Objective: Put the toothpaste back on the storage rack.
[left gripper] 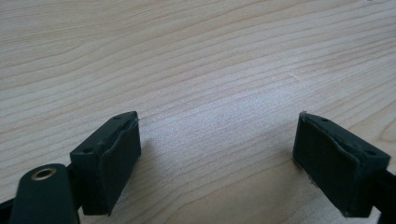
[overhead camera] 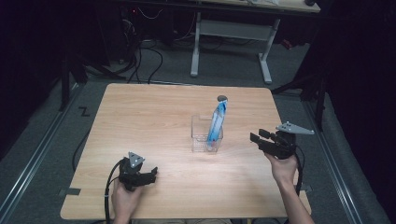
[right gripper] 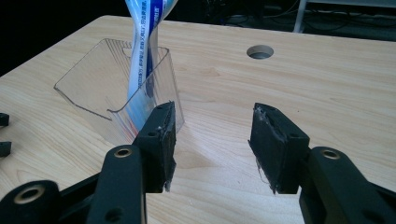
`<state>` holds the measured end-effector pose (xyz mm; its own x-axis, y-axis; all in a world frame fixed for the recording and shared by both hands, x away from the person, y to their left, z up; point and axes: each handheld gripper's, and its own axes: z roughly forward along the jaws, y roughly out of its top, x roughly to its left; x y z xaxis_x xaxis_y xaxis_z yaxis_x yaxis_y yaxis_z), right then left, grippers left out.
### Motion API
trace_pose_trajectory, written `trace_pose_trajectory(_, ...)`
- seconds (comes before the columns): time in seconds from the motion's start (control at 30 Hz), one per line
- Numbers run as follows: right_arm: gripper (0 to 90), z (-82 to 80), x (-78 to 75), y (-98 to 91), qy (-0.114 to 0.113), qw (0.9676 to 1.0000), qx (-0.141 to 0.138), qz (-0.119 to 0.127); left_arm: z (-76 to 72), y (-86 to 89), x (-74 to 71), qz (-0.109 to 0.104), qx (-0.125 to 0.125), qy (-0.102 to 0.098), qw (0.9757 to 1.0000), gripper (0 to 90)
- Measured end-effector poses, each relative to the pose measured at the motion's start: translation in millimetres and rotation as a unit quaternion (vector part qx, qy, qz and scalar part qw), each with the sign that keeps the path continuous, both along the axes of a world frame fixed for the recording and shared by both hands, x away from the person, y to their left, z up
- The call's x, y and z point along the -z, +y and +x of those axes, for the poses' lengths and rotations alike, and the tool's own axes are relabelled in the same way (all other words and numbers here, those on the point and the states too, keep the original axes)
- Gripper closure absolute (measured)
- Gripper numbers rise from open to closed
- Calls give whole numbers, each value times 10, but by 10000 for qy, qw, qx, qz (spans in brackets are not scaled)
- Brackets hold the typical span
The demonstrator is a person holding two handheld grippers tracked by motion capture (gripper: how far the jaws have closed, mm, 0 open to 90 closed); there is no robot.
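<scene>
Pale wood grain covers the table [overhead camera: 140, 121], seen from above with a person's forearms entering from the bottom edge. Near the table's middle stands a clear plastic holder [overhead camera: 205, 135], an open-topped box with see-through walls. A blue and white tube [overhead camera: 217, 123], likely toothpaste though its print is too small to read, stands inside it, leaning against a wall with its dark cap uppermost.

To the right of the holder, near it but not touching, the right gripper [overhead camera: 257, 136] is held off the table, pointing toward the holder. In the right gripper view its jaws stand apart with nothing between them; the holder [right gripper: 116, 79] and tube [right gripper: 142, 51] sit just beyond the left jaw.

At the near left, well apart from the holder, the left gripper [overhead camera: 152, 175] rests low over the table, jaws spread wide and holding nothing.
</scene>
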<state>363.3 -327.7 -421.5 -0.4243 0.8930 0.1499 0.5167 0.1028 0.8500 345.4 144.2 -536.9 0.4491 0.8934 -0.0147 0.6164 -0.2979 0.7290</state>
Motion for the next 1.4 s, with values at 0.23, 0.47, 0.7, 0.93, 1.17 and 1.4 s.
trace_pose_trajectory(0.23, 506, -39, 44, -39, 39, 10000, 69, 33, 0, 0, 0, 1, 0, 1, 10000, 152)
trace_pose_trajectory(0.47, 506, -61, 92, -65, 48, 9999, 102, 37, 0, 0, -1, 4, 0, 3, 10000, 152)
trace_pose_trajectory(0.7, 508, -87, 156, -92, 96, 9998, 158, 72, 0, 0, 0, -1, 1, -1, 10000, 152)
trace_pose_trajectory(0.93, 509, -116, 211, -131, 139, 9996, 224, 123, 0, 0, 0, -1, 1, 0, 10000, 153)
trace_pose_trajectory(1.17, 509, -126, 261, -138, 188, 9994, 255, 106, 0, 0, 0, -2, 1, 0, 10000, 152)
trace_pose_trajectory(1.4, 509, -132, 313, -127, 233, 9993, 272, 54, 0, 0, 0, 1, 2, -1, 10000, 152)
